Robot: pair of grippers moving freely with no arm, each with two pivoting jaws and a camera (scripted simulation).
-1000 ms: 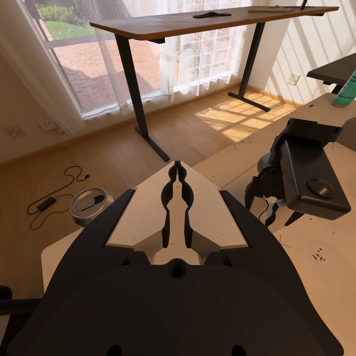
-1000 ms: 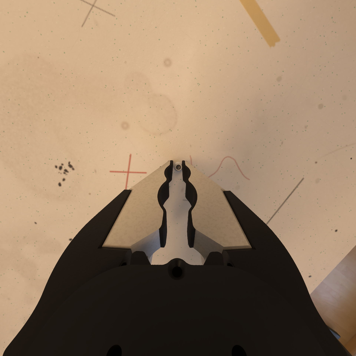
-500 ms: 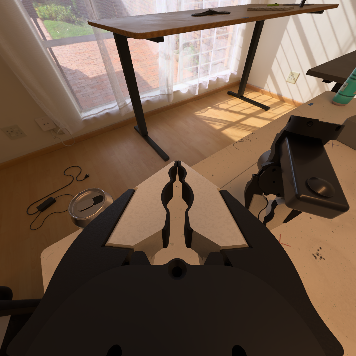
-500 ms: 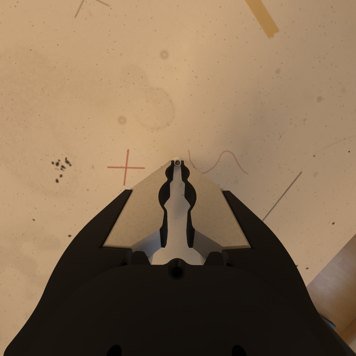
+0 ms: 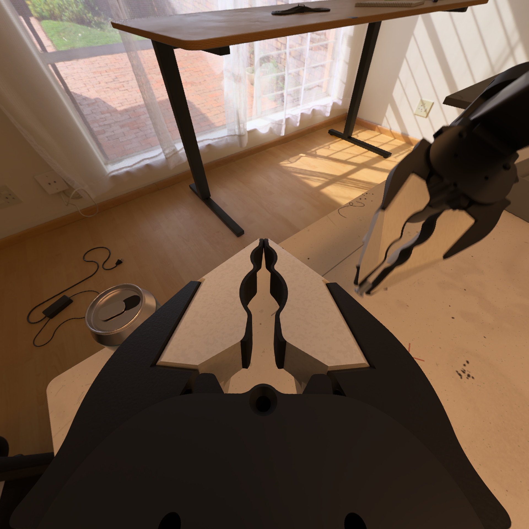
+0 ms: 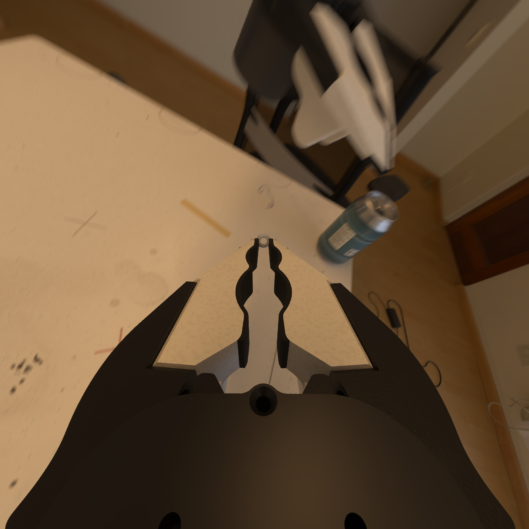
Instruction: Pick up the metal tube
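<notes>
Two wrist cameras, each looking forward along its own fingers over one pale, stained, beige-topped bench (image 5: 429, 329).

The left wrist view sits close above the bench corner, tipped gently downward, facing the curtained window and a long wooden desk on black legs (image 5: 257, 25); the black right gripper (image 5: 363, 287) shows at its right, tips just above the bench. The right wrist view looks steeply down and across the bench (image 6: 86, 171) toward its far edge, with the left gripper (image 6: 385, 160) blurred above. Both views share the bench top with its red cross mark (image 5: 413, 355) (image 6: 110, 347) and black specks (image 5: 465, 375) (image 6: 24, 369).
</notes>
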